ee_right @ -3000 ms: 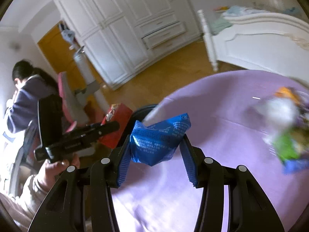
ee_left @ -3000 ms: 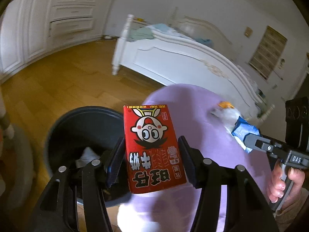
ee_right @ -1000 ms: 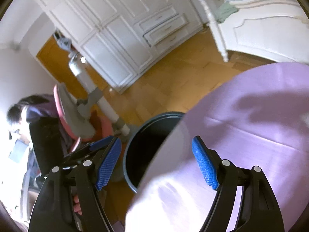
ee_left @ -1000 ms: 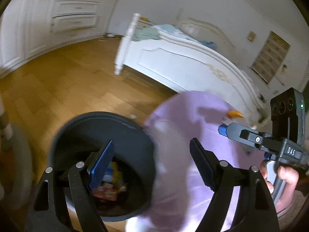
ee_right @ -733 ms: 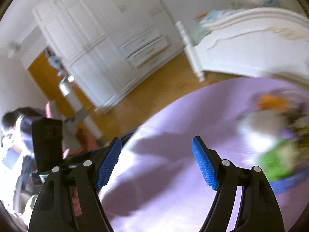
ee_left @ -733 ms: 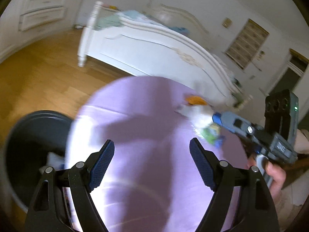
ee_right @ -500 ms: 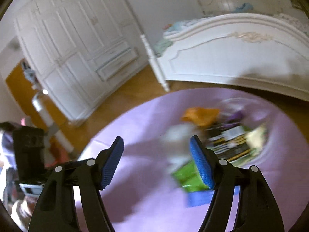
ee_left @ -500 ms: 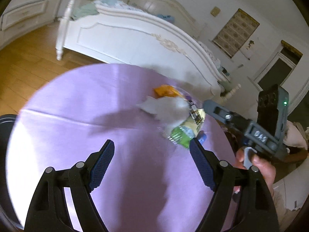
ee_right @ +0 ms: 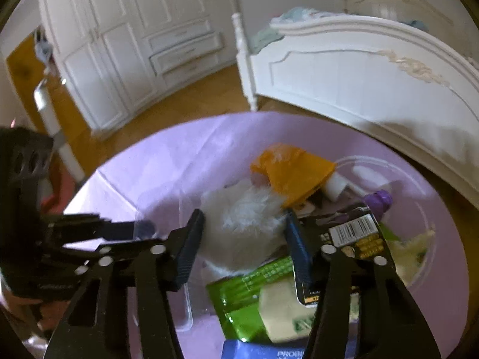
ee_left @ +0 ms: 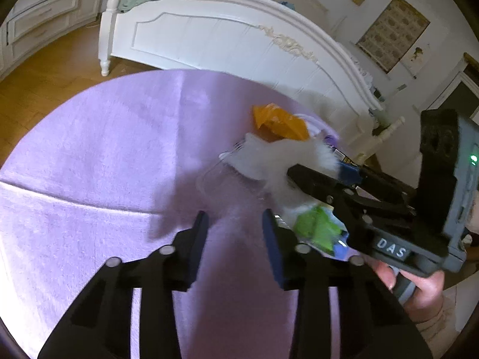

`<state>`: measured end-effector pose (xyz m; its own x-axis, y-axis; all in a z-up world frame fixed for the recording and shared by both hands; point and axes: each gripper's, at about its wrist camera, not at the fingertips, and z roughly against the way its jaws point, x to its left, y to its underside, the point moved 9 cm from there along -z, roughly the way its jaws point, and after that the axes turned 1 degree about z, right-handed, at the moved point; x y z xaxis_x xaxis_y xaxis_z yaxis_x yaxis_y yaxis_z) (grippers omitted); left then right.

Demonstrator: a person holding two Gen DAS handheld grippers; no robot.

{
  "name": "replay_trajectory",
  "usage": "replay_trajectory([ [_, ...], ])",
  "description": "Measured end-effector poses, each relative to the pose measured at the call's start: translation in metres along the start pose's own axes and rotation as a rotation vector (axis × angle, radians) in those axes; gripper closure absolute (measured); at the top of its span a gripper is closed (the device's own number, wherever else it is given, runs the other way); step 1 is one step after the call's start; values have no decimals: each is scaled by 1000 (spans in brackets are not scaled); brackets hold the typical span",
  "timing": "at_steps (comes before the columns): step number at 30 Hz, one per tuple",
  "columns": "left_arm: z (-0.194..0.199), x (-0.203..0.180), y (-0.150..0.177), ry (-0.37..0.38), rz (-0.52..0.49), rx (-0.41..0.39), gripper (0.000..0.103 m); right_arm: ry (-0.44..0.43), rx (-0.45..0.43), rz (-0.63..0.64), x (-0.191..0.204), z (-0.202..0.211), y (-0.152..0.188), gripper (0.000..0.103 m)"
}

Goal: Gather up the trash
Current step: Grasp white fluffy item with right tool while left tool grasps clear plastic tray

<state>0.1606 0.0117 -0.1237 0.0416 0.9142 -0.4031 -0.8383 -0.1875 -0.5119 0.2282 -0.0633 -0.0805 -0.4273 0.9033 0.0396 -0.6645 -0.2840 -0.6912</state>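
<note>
Both grippers have swung away from the bin, where they dropped the red carton and the blue wrapper, and now face the trash pile on the table (ee_left: 89, 155).

On the left, the left gripper (ee_left: 235, 227) hangs empty over bare purple cloth just short of the pile, its jaws parted only a little with nothing between them. On the right, the right gripper (ee_right: 244, 240) is also empty, and its wide-open jaws straddle the tissue (ee_right: 239, 221), a white fluffy wad at the pile's near-left edge. Behind the tissue lies an orange wrapper (ee_right: 292, 173); to its right a black packet (ee_right: 353, 233) with a barcode; below it a green packet (ee_right: 248, 296). All of it seems to sit in or on clear plastic trays (ee_right: 187, 314).

Risks, as I judge them:
- The tissue is soft and loose, so a shallow close could pinch off a tuft and leave the rest behind.
- The right-hand jaw sits against the black packet, so closing may drag that packet or the green one along and scatter them.
- The trays are light, so pressing down could tip or slide them.
- The grippers are close together, so reaching at once could make them collide.
</note>
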Motion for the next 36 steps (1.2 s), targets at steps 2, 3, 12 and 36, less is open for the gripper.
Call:
replay_trajectory([
  [2,-2,5,1,-4,6,-2,88,1,-1,13,1,2,3,61],
  [3,-2,7,1,12,17,-5,89,-4,-8,10,1,3,3,62],
  [12,24,4,0,50,-9,-65,97,-125,-130,-140,3,58,-1,70],
  [36,127,42,31,62,15,-166,97,-211,-283,-264,72,134,-29,70],
])
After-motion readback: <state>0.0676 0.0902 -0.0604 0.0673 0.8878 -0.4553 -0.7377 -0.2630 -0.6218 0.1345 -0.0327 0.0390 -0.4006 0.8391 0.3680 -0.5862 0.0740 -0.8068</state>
